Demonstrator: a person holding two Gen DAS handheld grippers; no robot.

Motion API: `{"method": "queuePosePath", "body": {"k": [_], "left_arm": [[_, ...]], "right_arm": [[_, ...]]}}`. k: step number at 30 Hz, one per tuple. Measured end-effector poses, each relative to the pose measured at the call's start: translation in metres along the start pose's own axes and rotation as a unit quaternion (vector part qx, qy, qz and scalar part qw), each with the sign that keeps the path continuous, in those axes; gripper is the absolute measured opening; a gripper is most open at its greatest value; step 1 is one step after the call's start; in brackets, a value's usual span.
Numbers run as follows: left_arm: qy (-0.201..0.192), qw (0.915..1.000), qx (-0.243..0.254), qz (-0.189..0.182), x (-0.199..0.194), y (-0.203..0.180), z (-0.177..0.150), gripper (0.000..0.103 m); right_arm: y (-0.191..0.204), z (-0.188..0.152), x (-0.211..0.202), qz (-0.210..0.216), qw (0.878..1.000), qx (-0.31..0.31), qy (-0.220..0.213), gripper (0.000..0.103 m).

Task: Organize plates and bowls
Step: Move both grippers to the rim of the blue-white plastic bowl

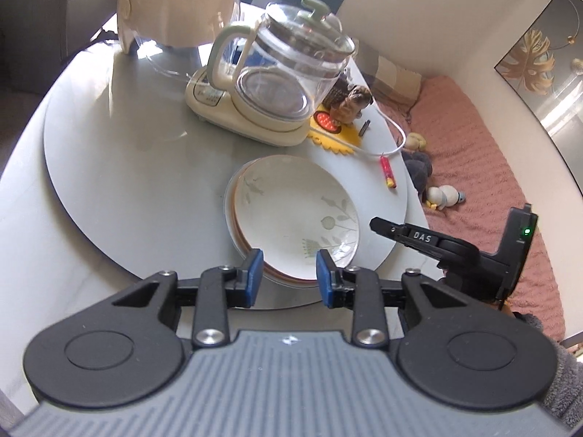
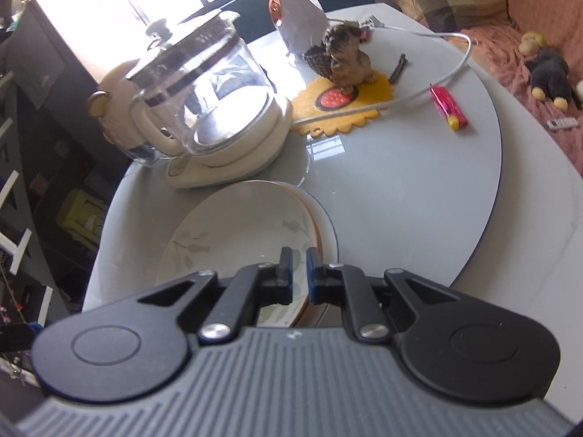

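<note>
A stack of plates sits on the grey turntable (image 1: pixel 127 167). On top is a white plate with a leaf pattern (image 1: pixel 295 215), over an orange-rimmed plate and a white one. My left gripper (image 1: pixel 289 276) is open, its blue pads either side of the stack's near rim, just above it. My right gripper (image 2: pixel 299 273) has its jaws narrowly apart over the near right rim of the same stack (image 2: pixel 240 233); whether they pinch the rim is unclear. The right gripper also shows in the left wrist view (image 1: pixel 379 225), just right of the stack.
A glass kettle (image 1: pixel 288 69) on a cream base stands behind the stack, with a cream appliance (image 1: pixel 175 7) further back. A yellow mat (image 2: pixel 342 105) holds a figurine (image 2: pixel 346 58). A white cable (image 2: pixel 448 69) and a red lighter (image 2: pixel 449 107) lie to the right. A pink sofa (image 1: pixel 473 167) lies beyond the table.
</note>
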State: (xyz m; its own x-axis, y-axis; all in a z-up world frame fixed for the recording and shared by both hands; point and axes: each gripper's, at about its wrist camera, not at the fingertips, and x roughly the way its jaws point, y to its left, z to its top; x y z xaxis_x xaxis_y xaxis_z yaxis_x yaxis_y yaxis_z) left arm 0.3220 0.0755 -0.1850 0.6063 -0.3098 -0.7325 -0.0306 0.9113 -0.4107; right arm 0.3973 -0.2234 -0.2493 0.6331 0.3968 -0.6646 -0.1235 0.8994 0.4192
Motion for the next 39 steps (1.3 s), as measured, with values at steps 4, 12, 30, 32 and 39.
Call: {"method": "queuePosePath", "body": {"k": [4,12,30,32,39], "left_arm": [[-0.014,0.9998,0.016,-0.001,-0.017,-0.017,-0.009,0.035],[-0.042,0.9983,0.04,0.001,-0.047,-0.047,-0.022,0.035],[-0.016,0.9991,0.02,0.033,-0.066,-0.071,-0.105,0.035],[-0.013,0.9991,0.012,0.039,-0.069,-0.07,-0.111,0.035],[-0.016,0.9985,-0.011,0.051,-0.077,-0.058,-0.118,0.035]], "right_arm": [[0.009,0.004,-0.029,0.008,1.0,-0.025,-0.017,0.012],[0.033,0.005,-0.106,-0.013,0.996,-0.086,-0.035,0.012],[0.03,-0.09,-0.193,0.008,0.996,-0.089,0.005,0.012],[0.033,-0.096,-0.198,0.004,0.995,-0.102,0.014,0.012],[0.038,-0.1,-0.21,0.012,0.992,-0.12,0.022,0.012]]}}
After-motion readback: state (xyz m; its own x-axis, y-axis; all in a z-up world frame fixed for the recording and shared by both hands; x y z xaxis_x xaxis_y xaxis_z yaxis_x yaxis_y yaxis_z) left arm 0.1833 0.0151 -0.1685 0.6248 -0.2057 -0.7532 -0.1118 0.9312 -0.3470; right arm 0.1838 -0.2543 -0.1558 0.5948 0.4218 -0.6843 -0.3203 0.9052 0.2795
